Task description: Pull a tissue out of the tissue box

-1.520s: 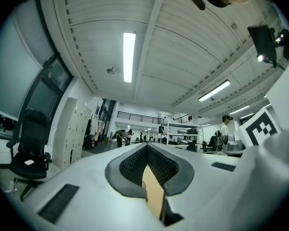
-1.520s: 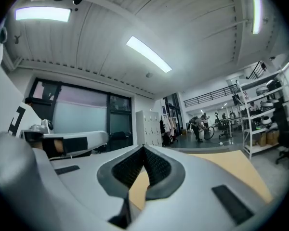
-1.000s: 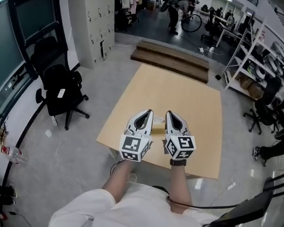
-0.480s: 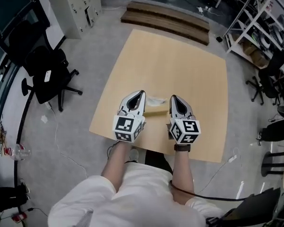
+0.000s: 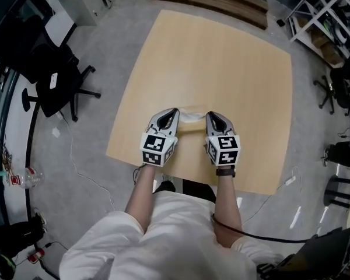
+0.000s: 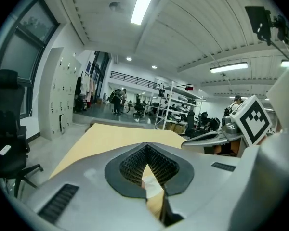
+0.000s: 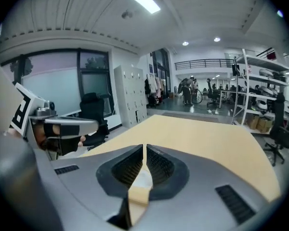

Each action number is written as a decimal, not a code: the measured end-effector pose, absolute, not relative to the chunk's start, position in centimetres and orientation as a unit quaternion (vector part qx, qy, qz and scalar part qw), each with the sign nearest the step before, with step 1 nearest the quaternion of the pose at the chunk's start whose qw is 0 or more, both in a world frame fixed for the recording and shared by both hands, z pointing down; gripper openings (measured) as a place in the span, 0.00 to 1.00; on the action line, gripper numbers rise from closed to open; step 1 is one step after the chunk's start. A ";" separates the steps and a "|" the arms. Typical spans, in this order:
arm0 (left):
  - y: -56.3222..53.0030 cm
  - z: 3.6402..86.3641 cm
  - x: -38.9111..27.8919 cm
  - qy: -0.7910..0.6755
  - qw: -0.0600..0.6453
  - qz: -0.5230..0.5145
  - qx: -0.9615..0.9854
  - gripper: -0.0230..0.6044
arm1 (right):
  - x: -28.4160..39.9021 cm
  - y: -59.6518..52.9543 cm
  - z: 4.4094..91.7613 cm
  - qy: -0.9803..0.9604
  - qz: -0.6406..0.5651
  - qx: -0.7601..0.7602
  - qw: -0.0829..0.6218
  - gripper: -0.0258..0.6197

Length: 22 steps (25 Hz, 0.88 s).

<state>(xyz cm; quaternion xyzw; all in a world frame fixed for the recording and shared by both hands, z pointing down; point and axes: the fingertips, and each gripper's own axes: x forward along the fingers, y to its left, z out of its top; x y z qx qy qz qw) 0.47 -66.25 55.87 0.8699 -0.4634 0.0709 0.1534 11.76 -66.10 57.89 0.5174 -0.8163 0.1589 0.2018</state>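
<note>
Head view: on the tan table (image 5: 221, 57) the tissue box (image 5: 190, 132) sits toward the 6 o'clock edge, between the two tools. The left gripper (image 5: 170, 112) is at its 9 o'clock and the right gripper (image 5: 213, 116) at its 3 o'clock. A white tissue (image 5: 192, 117) sticks out at the box's 12 o'clock end, and neither tool touches it.

Left gripper view: the jaw tips meet with nothing pinched between them. Only the tissue and box show through the hollow behind the tips, toward 6 o'clock.

Right gripper view: the jaws are pressed together to a thin slit and are empty, with the same white and tan showing below them at 6 o'clock.

By my reading no part of the pull is done. One tool has yet to open, close on the tissue and draw it out, perhaps while the other steadies the box
</note>
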 end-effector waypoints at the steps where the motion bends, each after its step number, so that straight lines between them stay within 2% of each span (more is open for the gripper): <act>1: -66.6 56.4 0.5 -0.465 0.157 0.073 0.868 0.02 | 11.5 -66.2 59.0 -0.817 0.164 0.511 0.214 0.05; 8: -67.7 59.1 0.4 -0.469 0.172 0.085 0.862 0.02 | 8.9 -66.4 64.8 -0.818 0.197 0.475 0.258 0.24; 10: -67.9 59.6 0.2 -0.472 0.176 0.089 0.859 0.02 | 8.4 -66.6 65.7 -0.819 0.189 0.473 0.266 0.41; 13: -67.8 60.1 -0.2 -0.482 0.181 0.091 0.852 0.02 | 8.2 -66.9 67.3 -0.811 0.180 0.477 0.286 0.53; 18: -68.0 60.6 -0.4 -0.492 0.188 0.095 0.845 0.02 | 8.3 -67.6 70.1 -0.790 0.222 0.485 0.303 0.53; 22: -67.7 60.8 -0.9 -0.497 0.193 0.098 0.840 0.02 | 7.7 -68.1 70.7 -0.787 0.191 0.498 0.310 0.53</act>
